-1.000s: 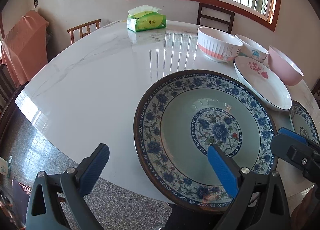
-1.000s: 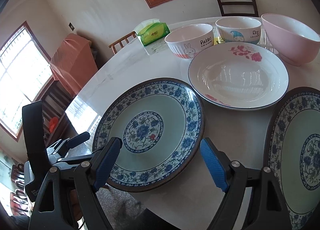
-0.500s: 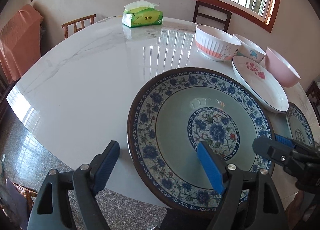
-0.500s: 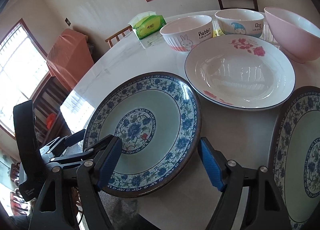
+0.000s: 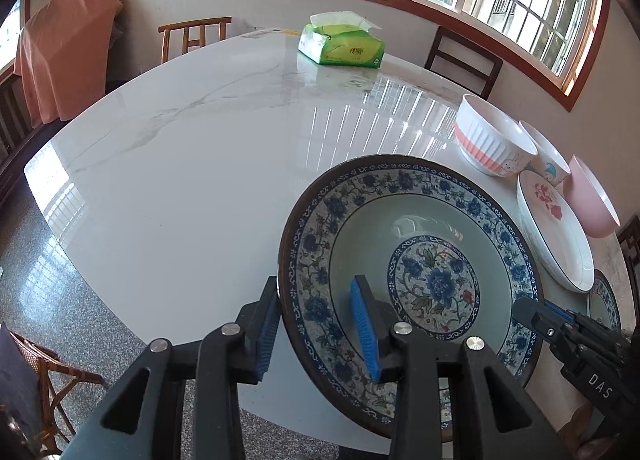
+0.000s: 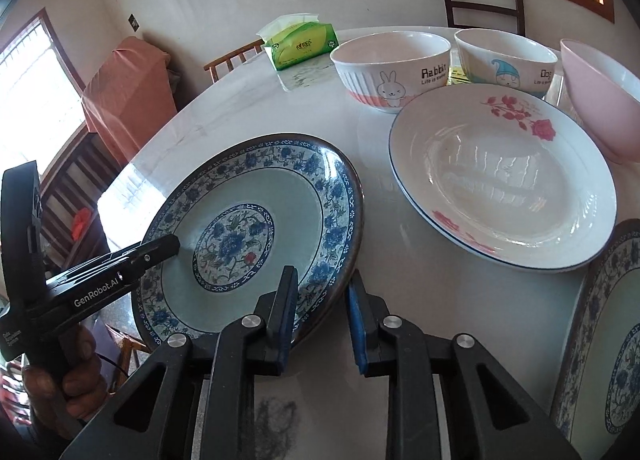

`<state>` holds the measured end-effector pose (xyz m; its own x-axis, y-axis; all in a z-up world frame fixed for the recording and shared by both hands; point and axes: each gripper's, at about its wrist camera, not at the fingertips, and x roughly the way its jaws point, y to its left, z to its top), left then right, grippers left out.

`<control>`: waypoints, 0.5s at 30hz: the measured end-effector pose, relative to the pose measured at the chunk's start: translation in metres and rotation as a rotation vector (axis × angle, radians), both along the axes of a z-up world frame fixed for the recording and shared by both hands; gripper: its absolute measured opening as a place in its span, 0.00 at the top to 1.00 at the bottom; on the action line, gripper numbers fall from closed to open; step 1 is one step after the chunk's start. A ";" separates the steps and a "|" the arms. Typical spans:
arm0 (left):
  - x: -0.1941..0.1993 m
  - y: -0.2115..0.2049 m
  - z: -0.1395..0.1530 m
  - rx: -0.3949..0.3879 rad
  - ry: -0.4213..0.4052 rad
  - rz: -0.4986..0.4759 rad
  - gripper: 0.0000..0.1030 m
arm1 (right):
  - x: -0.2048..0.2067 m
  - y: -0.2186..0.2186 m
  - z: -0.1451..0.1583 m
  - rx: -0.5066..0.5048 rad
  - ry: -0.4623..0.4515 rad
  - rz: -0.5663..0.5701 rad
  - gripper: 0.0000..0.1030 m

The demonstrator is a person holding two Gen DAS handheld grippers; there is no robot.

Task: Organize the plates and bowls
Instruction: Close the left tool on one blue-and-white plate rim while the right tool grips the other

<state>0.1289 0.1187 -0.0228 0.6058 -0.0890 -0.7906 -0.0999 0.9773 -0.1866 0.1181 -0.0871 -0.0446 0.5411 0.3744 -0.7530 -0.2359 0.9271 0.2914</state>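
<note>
A blue-and-white floral plate [image 5: 420, 260] [image 6: 256, 228] lies at the near edge of the marble table [image 5: 200, 164]. My left gripper [image 5: 316, 324] straddles its left rim, one pad outside the edge and one on the inner slope, jaws closing with both pads against the plate. My right gripper [image 6: 320, 300] straddles the opposite rim the same way, jaws closing and pressing on it. In the right wrist view the plate looks tilted. A second blue floral plate [image 6: 608, 340] lies at the far right.
A white plate with red flowers [image 6: 500, 180] lies behind, with a rabbit bowl [image 6: 392, 68], a blue-hat bowl [image 6: 504, 60] and a pink bowl [image 6: 600, 100] beyond it. A green tissue pack [image 5: 340, 44] sits at the far side. Chairs ring the table.
Both grippers moved forward onto the blue floral plate's rims, and their wide-open jaws narrowed around them. The plate now looks slightly tilted.
</note>
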 end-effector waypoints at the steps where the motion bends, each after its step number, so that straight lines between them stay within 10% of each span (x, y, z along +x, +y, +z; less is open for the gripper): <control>1: 0.002 0.005 0.000 0.000 0.003 0.011 0.66 | 0.004 0.004 0.000 0.000 -0.004 0.007 0.78; 12: 0.004 0.032 -0.001 0.032 -0.010 0.097 0.55 | 0.026 0.033 -0.004 0.012 -0.005 0.044 0.76; 15: -0.010 0.032 0.003 0.126 -0.027 0.172 0.40 | 0.020 0.025 0.000 0.022 -0.020 0.019 0.54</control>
